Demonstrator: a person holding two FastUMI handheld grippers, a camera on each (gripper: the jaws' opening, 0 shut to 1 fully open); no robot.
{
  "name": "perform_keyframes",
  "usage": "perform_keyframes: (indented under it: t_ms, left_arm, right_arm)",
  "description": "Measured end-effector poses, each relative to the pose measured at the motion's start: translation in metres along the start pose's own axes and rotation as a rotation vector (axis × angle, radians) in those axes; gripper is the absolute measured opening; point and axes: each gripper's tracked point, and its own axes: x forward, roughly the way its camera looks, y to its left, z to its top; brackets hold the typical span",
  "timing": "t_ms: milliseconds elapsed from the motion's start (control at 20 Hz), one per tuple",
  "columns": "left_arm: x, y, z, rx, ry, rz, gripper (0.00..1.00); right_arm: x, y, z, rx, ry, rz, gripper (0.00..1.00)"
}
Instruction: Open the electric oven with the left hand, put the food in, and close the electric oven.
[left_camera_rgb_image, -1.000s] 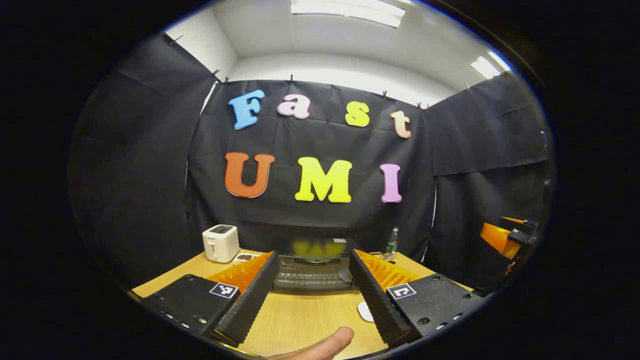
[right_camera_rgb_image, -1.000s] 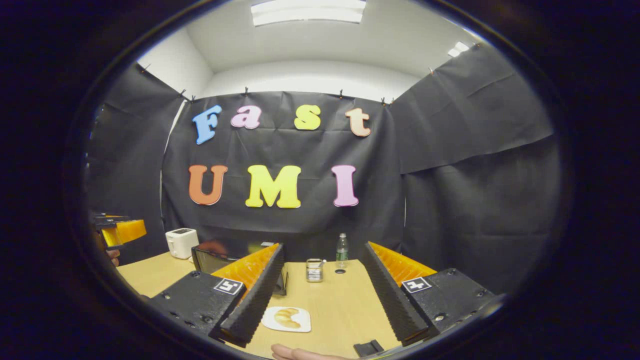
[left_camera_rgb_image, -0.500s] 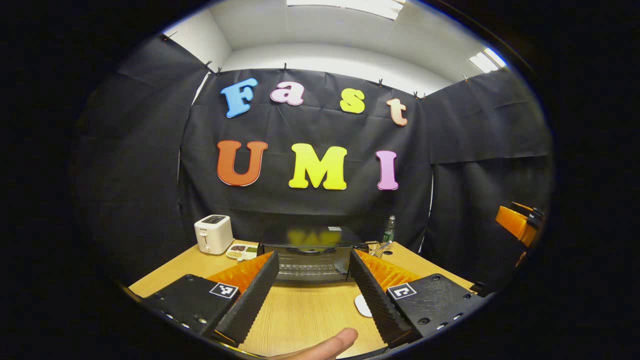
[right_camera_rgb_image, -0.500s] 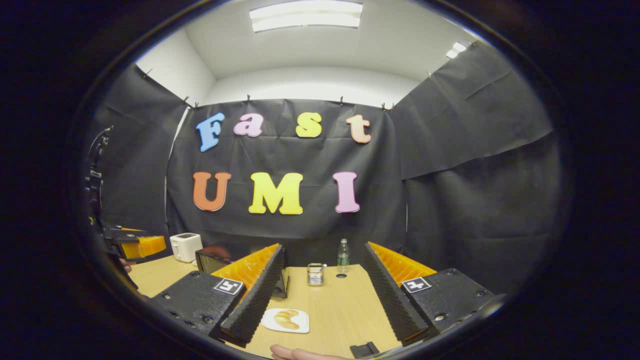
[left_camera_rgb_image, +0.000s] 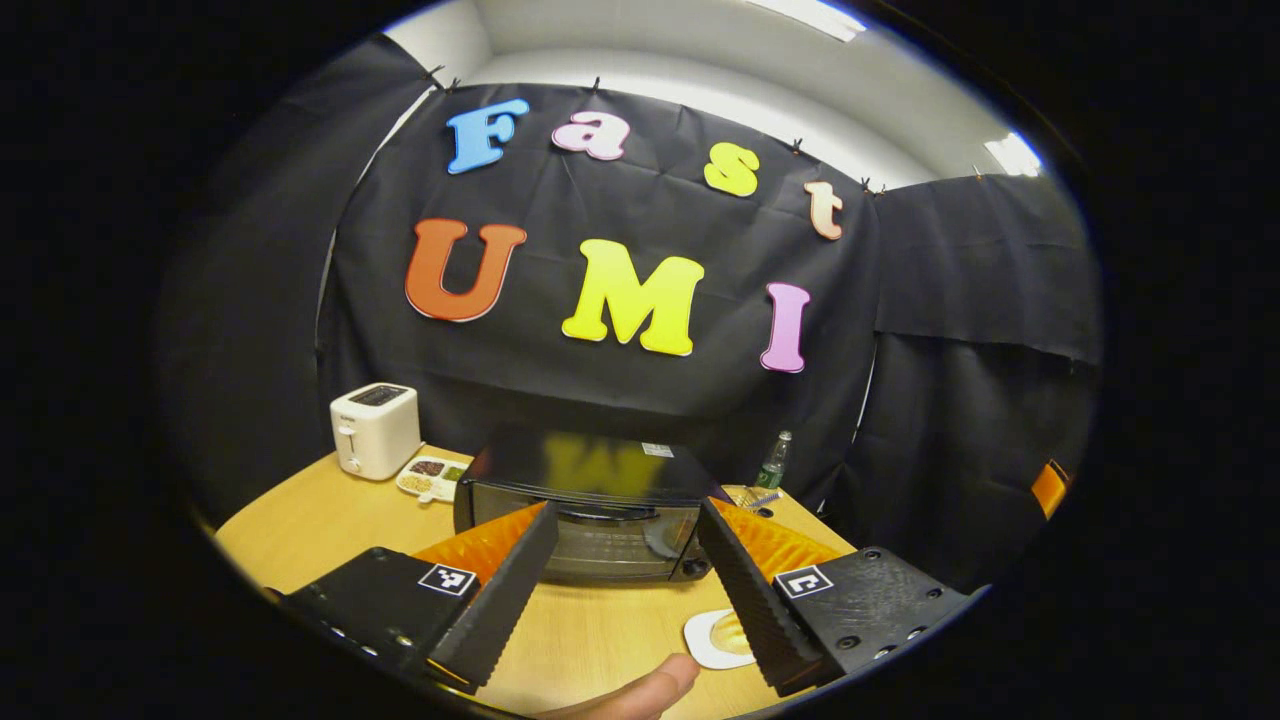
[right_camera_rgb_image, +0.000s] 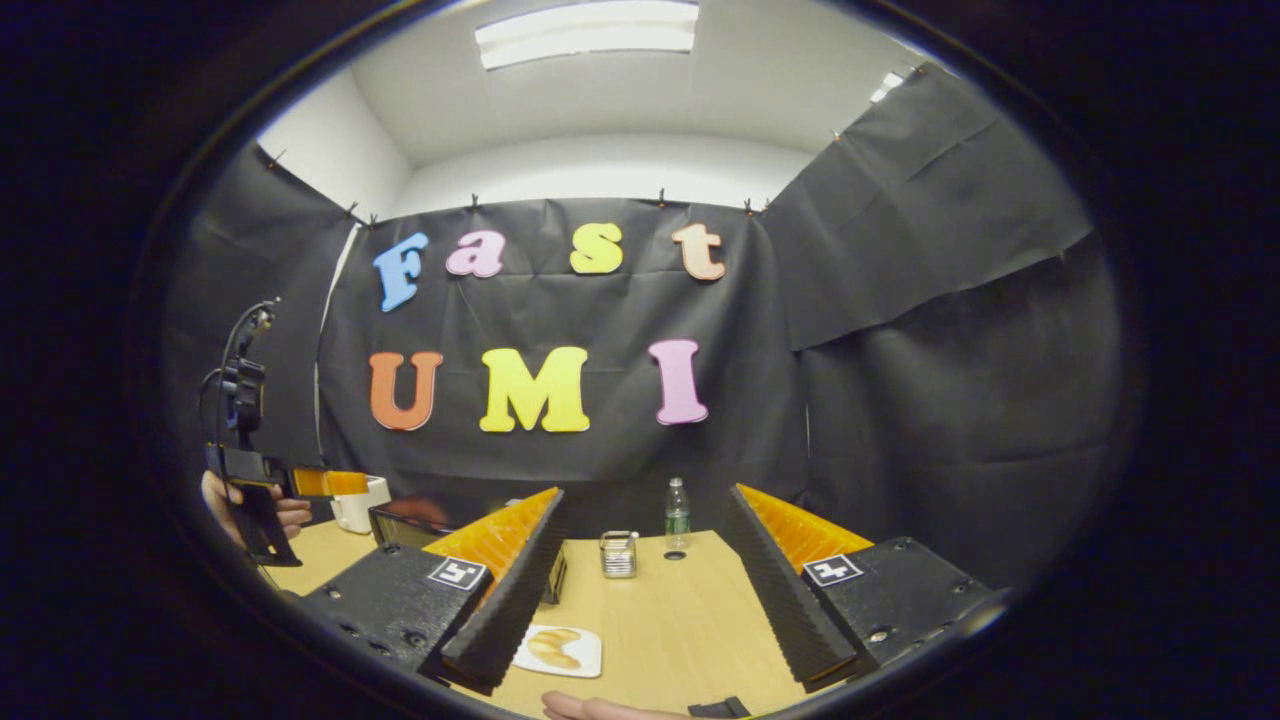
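The black electric oven (left_camera_rgb_image: 590, 500) stands on the wooden table (left_camera_rgb_image: 300, 525), door shut, its handle across the top of the glass. My left gripper (left_camera_rgb_image: 625, 510) is open, a short way in front of the oven, fingers framing the door. A white plate with golden bread (left_camera_rgb_image: 715, 640) lies at the oven's front right, partly behind my right finger. In the right gripper view the same plate of bread (right_camera_rgb_image: 557, 650) lies just below my open right gripper (right_camera_rgb_image: 645, 495). The oven (right_camera_rgb_image: 420, 520) sits left, half hidden by a finger. A hand holds the left gripper (right_camera_rgb_image: 325, 483) above the oven's left.
A white toaster (left_camera_rgb_image: 375, 430) and a small dish of snacks (left_camera_rgb_image: 430, 477) stand left of the oven. A clear bottle (right_camera_rgb_image: 677, 512) and a metal wire holder (right_camera_rgb_image: 618, 553) stand at the table's back. A thumb (left_camera_rgb_image: 640, 690) shows at the bottom edge.
My left gripper has moved closer to the oven and tipped downward, so the oven looks bigger. The right gripper has barely shifted. Both stay open.
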Motion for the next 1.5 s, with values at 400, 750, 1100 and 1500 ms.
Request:
perform_keyframes:
  t_ms: [400,750,1100,1500]
  left_arm:
    - [0.120,0.030,-0.039,0.086,0.125,0.084,0.93]
    - [0.156,0.036,-0.075,0.151,0.230,0.137,0.93]
    - [0.146,0.033,-0.083,0.123,0.235,0.144,0.98]
    - [0.089,0.026,-0.106,0.161,0.221,0.138,0.98]
  right_arm:
    - [0.028,-0.024,-0.048,0.028,0.093,0.012,0.96]
    - [0.037,-0.031,-0.067,0.048,0.122,0.000,0.96]
    - [0.036,-0.034,-0.075,0.036,0.131,-0.020,0.96]
    - [0.022,0.000,-0.083,0.053,0.181,0.028,0.97]
